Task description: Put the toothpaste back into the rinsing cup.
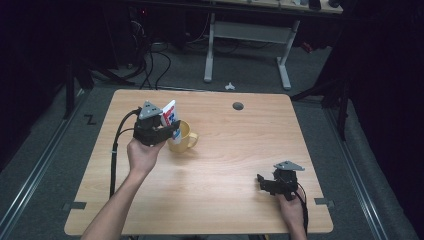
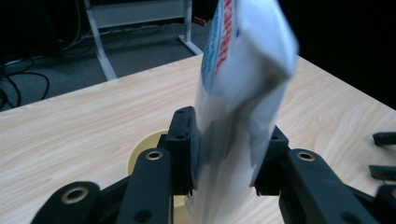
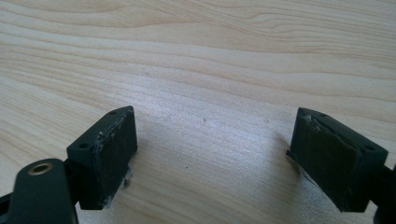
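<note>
The white tube (image 1: 169,114) with blue and red lettering stood tilted above the yellow mug (image 1: 183,136), its lower end down by the mug's open mouth; whether it touched the rim or the inside could not be told. In your left gripper view the tube (image 2: 243,93) rose between the two black pads, which pressed on its flattened lower part from both sides, with the mug's pale rim (image 2: 140,151) just beneath. So your left gripper (image 1: 161,128) was clamped on the tube, held over the mug toward the far left part of the wooden table (image 1: 240,145).

Your right gripper (image 1: 266,184) sat low over the table near its right front corner, well apart from the mug. In the right gripper view its jaws stood wide apart, with bare wood grain (image 3: 210,93) between them and nothing held.
</note>
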`<state>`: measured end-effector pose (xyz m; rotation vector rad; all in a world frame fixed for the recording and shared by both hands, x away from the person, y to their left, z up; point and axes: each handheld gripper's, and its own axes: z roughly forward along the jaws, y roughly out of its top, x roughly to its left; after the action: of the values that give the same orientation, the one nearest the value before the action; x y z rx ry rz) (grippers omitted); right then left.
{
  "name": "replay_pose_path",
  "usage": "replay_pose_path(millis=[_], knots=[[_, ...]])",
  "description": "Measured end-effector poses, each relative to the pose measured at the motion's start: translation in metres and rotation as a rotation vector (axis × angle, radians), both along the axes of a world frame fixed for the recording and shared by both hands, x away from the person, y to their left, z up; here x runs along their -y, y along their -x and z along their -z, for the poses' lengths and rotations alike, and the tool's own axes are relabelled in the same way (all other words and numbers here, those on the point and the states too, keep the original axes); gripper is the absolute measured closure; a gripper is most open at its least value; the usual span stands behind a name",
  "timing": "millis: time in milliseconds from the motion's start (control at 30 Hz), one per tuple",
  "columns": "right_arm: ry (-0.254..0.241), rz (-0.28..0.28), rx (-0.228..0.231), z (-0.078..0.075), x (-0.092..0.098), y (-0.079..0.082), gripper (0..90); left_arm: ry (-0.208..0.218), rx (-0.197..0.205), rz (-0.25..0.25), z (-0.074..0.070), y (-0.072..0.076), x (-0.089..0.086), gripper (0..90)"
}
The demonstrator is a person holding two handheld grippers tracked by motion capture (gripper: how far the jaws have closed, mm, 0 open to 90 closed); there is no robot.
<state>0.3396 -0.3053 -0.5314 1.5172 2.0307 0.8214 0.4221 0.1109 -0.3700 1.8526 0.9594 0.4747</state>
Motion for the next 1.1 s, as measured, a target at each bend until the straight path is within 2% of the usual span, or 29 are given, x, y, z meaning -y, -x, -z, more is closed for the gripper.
replay_pose_path(millis=[267, 567, 800, 967, 1100], knots=[[0.001, -0.001, 0.0, 0.0, 0.0, 0.0, 14.8, -0.008, 0.002, -0.021, -0.002, -0.009, -0.001, 65.8], [0.0, -0.001, 0.0, 0.0, 0.0, 0.0, 14.8, -0.023, 0.024, -0.044, -0.002, -0.019, 0.004, 65.8], [0.001, -0.002, 0.001, 0.0, 0.0, 0.0, 14.8, -0.037, 0.018, -0.058, 0.001, -0.026, 0.006, 65.8], [0.001, 0.0, 0.0, 0.0, 0.0, 0.0, 14.8, -0.019, 0.024, -0.068, 0.001, -0.03, 0.007, 65.8], [0.001, -0.001, 0.0, 0.0, 0.0, 0.0, 14.8, -0.027, 0.021, -0.073, 0.003, -0.032, 0.007, 65.7]])
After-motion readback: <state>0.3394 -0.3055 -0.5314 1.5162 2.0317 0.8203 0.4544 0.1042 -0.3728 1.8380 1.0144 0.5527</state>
